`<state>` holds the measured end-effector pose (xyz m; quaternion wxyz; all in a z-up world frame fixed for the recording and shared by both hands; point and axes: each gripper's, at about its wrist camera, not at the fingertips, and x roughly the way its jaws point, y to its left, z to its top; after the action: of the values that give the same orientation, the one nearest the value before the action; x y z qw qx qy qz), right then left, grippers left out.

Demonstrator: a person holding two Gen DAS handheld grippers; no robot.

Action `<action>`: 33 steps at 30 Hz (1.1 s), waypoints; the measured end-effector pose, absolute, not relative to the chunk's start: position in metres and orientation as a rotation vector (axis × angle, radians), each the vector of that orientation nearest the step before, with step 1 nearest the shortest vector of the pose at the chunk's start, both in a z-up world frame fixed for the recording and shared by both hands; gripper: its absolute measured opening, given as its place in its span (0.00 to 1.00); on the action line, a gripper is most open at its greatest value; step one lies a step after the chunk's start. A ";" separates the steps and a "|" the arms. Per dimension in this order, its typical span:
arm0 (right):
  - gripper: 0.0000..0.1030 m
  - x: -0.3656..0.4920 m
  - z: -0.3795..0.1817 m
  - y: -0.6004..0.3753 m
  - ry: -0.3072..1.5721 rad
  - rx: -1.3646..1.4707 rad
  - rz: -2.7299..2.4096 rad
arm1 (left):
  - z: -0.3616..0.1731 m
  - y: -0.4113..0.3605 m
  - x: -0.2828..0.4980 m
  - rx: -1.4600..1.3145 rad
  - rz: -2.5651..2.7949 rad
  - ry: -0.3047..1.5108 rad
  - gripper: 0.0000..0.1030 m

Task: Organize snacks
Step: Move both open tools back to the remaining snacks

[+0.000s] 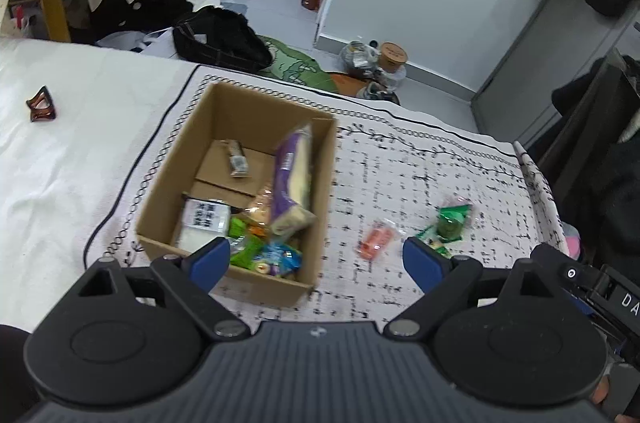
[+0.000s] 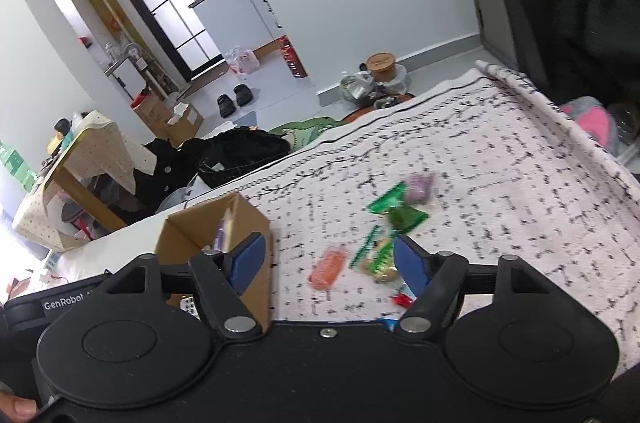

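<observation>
While the left tongs [image 1: 318,261] stand wide open and empty, their blue pads [image 1: 210,263] sit low in the left wrist view above the near end of an open cardboard box [image 1: 168,191]. That box rests on a patterned cloth [image 1: 420,175] spread over a white bed [image 1: 60,143]. Inside it, a tall purple packet [image 1: 290,179] leans against the right wall, a small brown bar [image 1: 237,159] lies on the bottom flaps, a white packet with black print [image 1: 204,219] sits at the near left, and green and blue wrappers [image 1: 264,255] fill the near corner. On the cloth to the right of the box lies an orange snack [image 1: 375,243], apart from it. Further right lies a green packet [image 1: 452,223], with another small pack just beside the right pad. A brown hair clip [image 1: 41,105] lies well apart on the bare white sheet at the left.

From the right wrist view, the right tongs [image 2: 326,265] are likewise open and grip nothing. The cardboard box [image 2: 256,223] sits behind the left pad. Between the pads lies the orange snack [image 2: 328,267] on the patterned cloth [image 2: 500,163]. A green-striped pack [image 2: 378,257] lies just beside the right pad, a green packet [image 2: 400,209] lies beyond it, and a blurred purple sweet [image 2: 420,187] lies beyond that. A small red wrapper [image 2: 401,299] shows beneath the right finger.
</observation>
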<state>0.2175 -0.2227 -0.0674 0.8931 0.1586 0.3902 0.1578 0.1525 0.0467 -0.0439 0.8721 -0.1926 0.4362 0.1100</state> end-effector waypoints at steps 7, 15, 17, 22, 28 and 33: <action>0.69 0.215 -0.083 -0.248 0.840 0.351 0.289 | -0.046 0.020 0.160 -0.384 0.189 0.916 0.90; 0.68 0.216 -0.098 -0.270 0.868 0.382 0.287 | -0.058 -0.010 0.165 -0.358 0.152 0.937 0.90; 0.68 0.217 -0.101 -0.277 0.876 0.393 0.284 | -0.063 -0.019 0.167 -0.354 0.139 0.949 0.90; 0.64 0.221 -0.113 -0.293 0.900 0.423 0.273 | -0.080 -0.042 0.172 -0.346 0.112 0.983 0.89; 0.59 0.226 -0.131 -0.303 0.927 0.433 0.278 | -0.104 -0.065 0.181 -0.338 0.100 1.036 0.87; 0.59 0.232 -0.143 -0.307 0.940 0.446 0.290 | -0.124 -0.080 0.191 -0.317 0.092 1.074 0.83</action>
<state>0.2318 -0.3074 -0.1433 0.8577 0.2125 0.4474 0.1379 0.1910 -0.0803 -0.1240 0.8464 -0.1502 0.5090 0.0436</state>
